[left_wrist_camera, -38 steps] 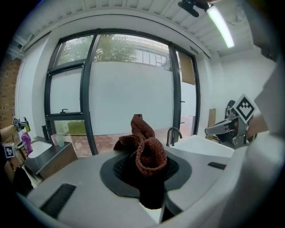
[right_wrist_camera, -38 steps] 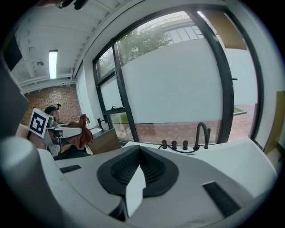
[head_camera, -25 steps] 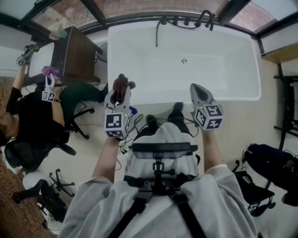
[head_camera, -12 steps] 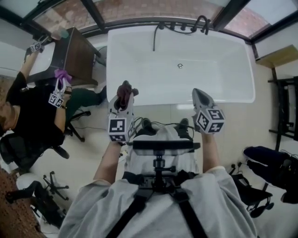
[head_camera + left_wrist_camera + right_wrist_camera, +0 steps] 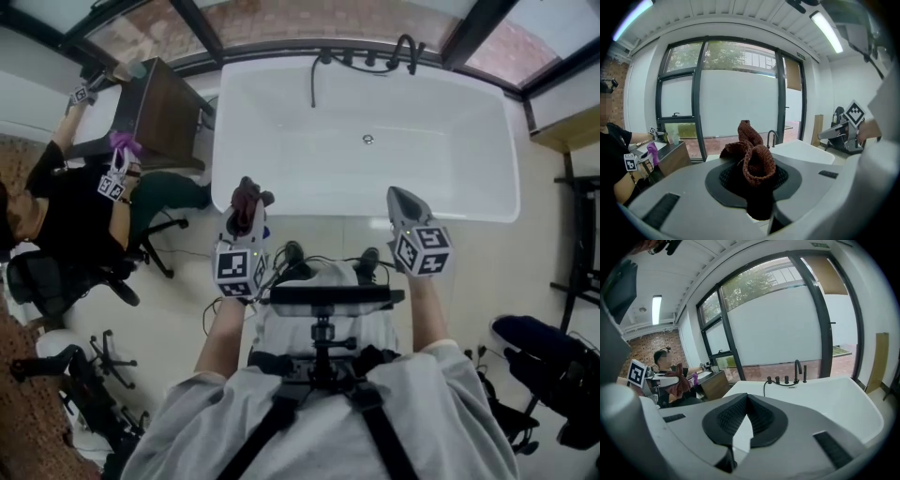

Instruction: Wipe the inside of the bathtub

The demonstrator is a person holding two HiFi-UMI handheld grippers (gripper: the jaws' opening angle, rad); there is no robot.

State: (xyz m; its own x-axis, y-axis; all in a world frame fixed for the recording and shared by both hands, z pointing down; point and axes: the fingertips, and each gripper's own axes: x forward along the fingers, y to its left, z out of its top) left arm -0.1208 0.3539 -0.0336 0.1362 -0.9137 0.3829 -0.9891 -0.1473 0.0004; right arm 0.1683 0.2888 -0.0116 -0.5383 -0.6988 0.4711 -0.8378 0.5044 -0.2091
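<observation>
Ahead of the operator, along the glazed wall: white bathtub, long side toward the operator, interior bare, small round drain near the middle of the floor, black faucet and a row of black fittings on the far rim, black hose hanging from the far rim into the basin. Left gripper: raised over the near rim at the tub's left end, jaws clamped on a reddish-brown knitted cloth; cloth bunched between the pads, folds standing up past the jaw tips, clear of the tub surface. Right gripper: held level with the left one, over the near rim, right of centre; jaws brought together at the tips, nothing between the pads, only the white tub visible through the narrow gap behind them. Both grippers well apart from each other, neither down inside the basin. Left of the tub: dark wooden cabinet just beside the tub's left end; second person in black next to it, holding marker-cube grippers, one with a purple cloth. Black office chair near that person. Toward the right edge: dark bag on the floor.
</observation>
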